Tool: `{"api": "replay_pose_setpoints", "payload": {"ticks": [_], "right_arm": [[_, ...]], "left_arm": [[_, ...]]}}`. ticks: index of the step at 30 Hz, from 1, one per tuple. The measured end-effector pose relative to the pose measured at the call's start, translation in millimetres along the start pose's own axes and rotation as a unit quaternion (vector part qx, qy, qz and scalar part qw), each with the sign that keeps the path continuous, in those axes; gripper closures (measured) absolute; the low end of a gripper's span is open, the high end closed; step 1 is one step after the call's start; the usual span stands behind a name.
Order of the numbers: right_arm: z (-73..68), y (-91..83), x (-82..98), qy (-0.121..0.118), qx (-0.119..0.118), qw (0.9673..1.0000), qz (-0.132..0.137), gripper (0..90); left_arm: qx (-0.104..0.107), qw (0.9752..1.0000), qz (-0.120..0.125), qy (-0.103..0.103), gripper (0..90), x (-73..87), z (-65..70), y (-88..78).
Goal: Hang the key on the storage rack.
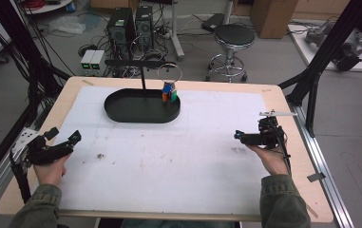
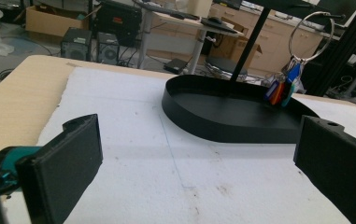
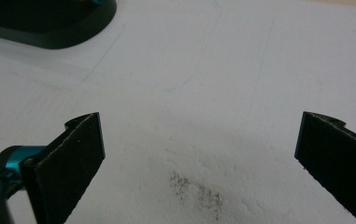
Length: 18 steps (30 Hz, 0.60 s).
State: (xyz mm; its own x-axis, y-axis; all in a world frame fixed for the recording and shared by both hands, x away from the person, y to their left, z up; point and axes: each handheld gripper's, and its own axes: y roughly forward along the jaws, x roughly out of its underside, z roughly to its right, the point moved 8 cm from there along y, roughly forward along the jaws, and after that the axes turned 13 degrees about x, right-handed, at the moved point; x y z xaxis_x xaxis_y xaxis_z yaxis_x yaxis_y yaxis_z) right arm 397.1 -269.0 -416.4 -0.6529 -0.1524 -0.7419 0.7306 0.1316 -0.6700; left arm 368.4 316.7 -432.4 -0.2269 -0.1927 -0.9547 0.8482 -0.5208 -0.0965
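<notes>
A white foam sheet (image 1: pixel 169 161) covers most of the wooden tabletop (image 1: pixel 292 152), with bare wood showing along its edges; computer towers (image 1: pixel 131 23) and a stool (image 1: pixel 233 38) stand on the floor beyond. The left gripper (image 1: pixel 67 142) and right gripper (image 1: pixel 245 137) sit well apart near opposite side edges, each with jaws spread wide on nothing. Ahead of the left jaws lies a black oval tray (image 2: pixel 227 133), where a key ring with coloured tags (image 2: pixel 285 86) hangs from a stand (image 2: pixel 252 37). Bare sheet stretches between the jaws
</notes>
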Motion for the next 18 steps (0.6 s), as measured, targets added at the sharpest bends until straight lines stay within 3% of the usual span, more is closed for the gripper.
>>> {"api": "replay_pose_setpoints", "payload": {"ticks": [2,18], "right_arm": [[-0.4,0.4,4.1,-0.008,0.007,0.9999,0.000,0.5],[1.3,-3.4,36.1,0.010,0.019,0.9993,0.032,0.5]], "left_arm": [[0.000,1.0000,-0.001,0.000,1.7,0.2,0.0,0.1],[0.000,1.0000,-0.003,-0.001,1.7,0.7,-0.1,0.5]]}}
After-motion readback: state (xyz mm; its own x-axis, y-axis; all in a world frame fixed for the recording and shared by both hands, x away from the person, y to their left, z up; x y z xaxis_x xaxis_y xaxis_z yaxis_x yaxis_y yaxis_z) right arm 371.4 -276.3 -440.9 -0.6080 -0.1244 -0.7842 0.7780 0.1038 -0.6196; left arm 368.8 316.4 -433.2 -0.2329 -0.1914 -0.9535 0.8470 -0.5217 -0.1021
